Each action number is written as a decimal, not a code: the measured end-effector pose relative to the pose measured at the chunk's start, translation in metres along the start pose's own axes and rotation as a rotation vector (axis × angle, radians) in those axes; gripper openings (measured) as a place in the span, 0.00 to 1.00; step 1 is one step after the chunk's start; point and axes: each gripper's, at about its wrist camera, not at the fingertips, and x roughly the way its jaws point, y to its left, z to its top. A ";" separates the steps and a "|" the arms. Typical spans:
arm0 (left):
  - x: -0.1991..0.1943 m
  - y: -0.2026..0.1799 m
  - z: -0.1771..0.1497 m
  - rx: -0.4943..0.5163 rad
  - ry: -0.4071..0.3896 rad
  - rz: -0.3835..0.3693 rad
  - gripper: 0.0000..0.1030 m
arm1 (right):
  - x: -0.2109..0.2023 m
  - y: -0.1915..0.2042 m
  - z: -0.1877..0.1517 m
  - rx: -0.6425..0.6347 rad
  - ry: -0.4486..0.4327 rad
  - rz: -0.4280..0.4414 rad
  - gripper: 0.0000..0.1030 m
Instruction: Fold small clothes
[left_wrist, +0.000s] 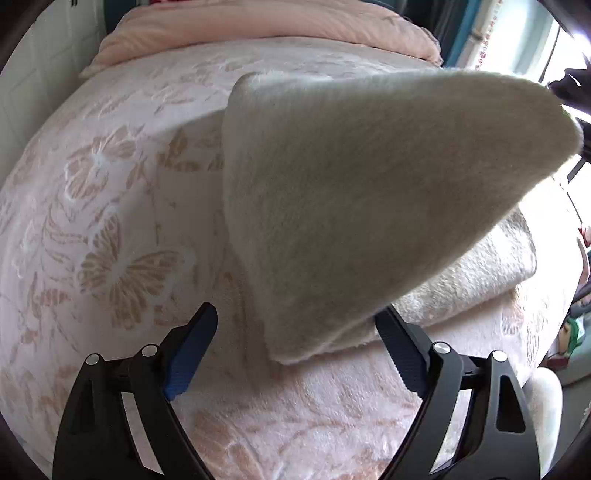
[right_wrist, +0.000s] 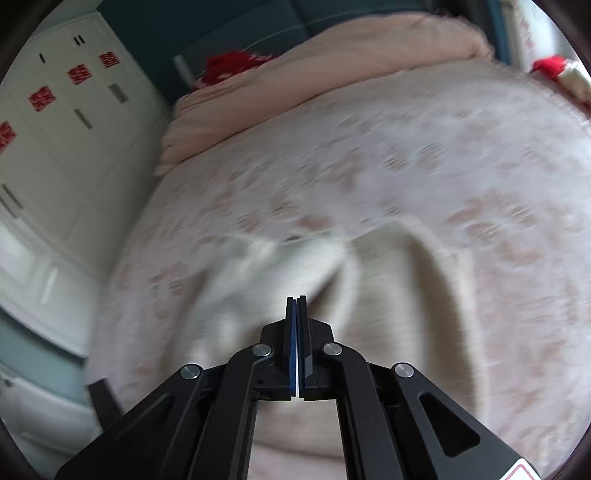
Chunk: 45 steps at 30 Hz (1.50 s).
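Note:
A cream knitted garment is lifted off the bed as a broad flap. Its high corner reaches a dark shape at the upper right edge, and I cannot tell what holds it there. Its low corner hangs between the fingers of my left gripper, which stands open with the blue pads clear of the cloth. In the blurred right wrist view the same garment lies rumpled under my right gripper. Those jaws are pressed together, and no cloth shows between them.
The bed wears a pale pink spread with butterfly patterns. A rolled pink quilt lies along the far end. A folded fluffy blanket sits at the right. White cupboards with red stickers stand left of the bed.

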 end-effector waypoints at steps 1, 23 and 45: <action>0.004 0.001 0.000 -0.010 0.010 -0.002 0.82 | 0.013 -0.011 -0.004 -0.016 0.051 -0.051 0.00; 0.003 -0.009 -0.001 -0.021 0.008 0.019 0.86 | 0.005 0.039 0.048 -0.042 0.070 0.165 0.08; -0.019 -0.001 0.007 -0.095 -0.080 -0.046 0.54 | 0.039 -0.062 -0.066 0.347 0.185 0.230 0.61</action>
